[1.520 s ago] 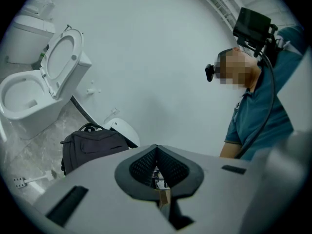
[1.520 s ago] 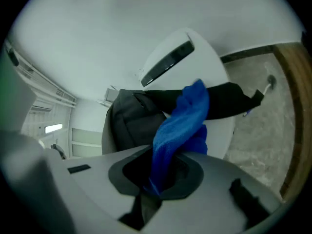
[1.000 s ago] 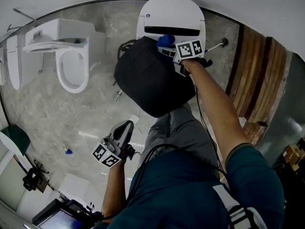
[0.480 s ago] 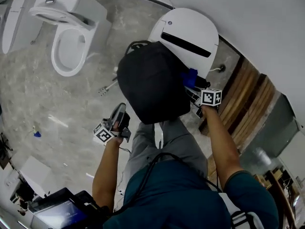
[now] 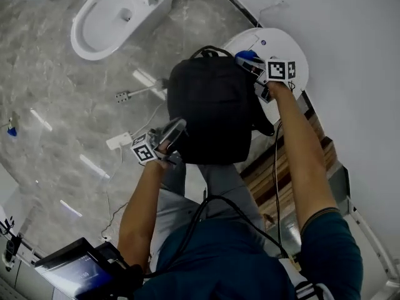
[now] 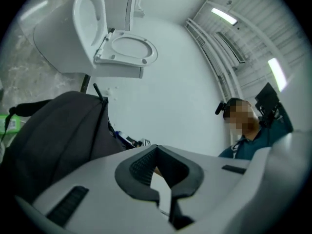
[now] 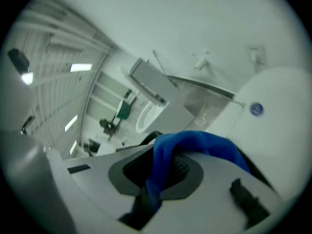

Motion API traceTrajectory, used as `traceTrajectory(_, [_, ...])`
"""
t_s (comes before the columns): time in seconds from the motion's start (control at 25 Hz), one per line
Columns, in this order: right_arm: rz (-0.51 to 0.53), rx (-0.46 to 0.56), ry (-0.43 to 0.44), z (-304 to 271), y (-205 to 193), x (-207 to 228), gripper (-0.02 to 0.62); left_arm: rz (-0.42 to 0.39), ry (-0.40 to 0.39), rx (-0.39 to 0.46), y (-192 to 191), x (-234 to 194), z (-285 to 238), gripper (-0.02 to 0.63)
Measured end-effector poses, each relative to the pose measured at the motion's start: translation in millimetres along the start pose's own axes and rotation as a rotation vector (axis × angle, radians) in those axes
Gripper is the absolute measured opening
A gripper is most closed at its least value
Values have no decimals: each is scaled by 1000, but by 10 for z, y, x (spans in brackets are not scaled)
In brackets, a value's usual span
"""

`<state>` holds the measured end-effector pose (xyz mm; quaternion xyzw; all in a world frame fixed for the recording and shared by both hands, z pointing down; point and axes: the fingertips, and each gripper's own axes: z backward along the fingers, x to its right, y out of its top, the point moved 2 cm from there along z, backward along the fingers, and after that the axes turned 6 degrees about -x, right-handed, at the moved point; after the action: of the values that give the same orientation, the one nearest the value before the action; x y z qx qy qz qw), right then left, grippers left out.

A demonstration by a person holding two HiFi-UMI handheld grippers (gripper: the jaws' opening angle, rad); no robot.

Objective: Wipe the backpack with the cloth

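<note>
Head view: one black fabric backpack (image 5: 212, 108) sits mid-frame in front of the person, its top end lying over one white rounded closed-lid unit (image 5: 294, 49) by the wall. Two grippers are in play. The right gripper (image 5: 251, 64) is at the backpack's top right corner, and its own view shows the jaws clamped on one blue cloth (image 7: 200, 143). The cloth bunches out over the pads and one strip of it runs down between them. From the head view it looks pressed against or just over the top edge of the bag, but I can't confirm contact. The left gripper (image 5: 179, 125) is at the backpack's lower left edge, tip just beside the fabric, and I can't tell whether it touches. Its own view shows the pads meeting at the tip with nothing between them, so it is closed and empty, with the bag off to its left. There are two marker cubes, one per gripper: the right one (image 5: 281, 70) and the left one (image 5: 144, 152). One open white toilet bowl (image 5: 112, 17) stands on the grey marble floor (image 5: 50, 86) well apart from the bag. One small white block with a cable (image 5: 119, 141) lies on the floor near the left gripper. The brown wooden slats (image 5: 275, 174) sit under the right forearm. One dark tablet-like screen (image 5: 69, 274) is at bottom left.
</note>
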<state>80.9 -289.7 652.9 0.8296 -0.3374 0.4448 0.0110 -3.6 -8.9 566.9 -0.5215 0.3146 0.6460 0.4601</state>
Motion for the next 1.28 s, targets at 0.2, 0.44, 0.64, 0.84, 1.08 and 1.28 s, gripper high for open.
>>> traceTrajectory(0.2, [587, -460, -173, -635, -27, -474, 40, -62, -44, -145, -136, 110, -206, 5])
traceTrajectory(0.44, [710, -562, -112, -1516, -278, -1068, 40, -151, -3, -180, -223, 164, -410, 5])
traceTrajectory(0.64, [505, -512, -61, -1097, -325, -1287, 40, -203, -8, -256, -267, 238, -597, 5])
traceTrajectory(0.84, [746, -684, -114, -1467, -189, -1620, 40, -230, -52, -266, -203, 292, -657, 5])
traceTrajectory(1.08, [1444, -1351, -248, -2050, -925, -1596, 40, -277, -89, -134, -193, 532, -303, 5])
traceTrajectory(1.28, [1602, -1626, -29, -1851, -2133, -1920, 40, -407, 16, -102, -318, 990, 714, 5])
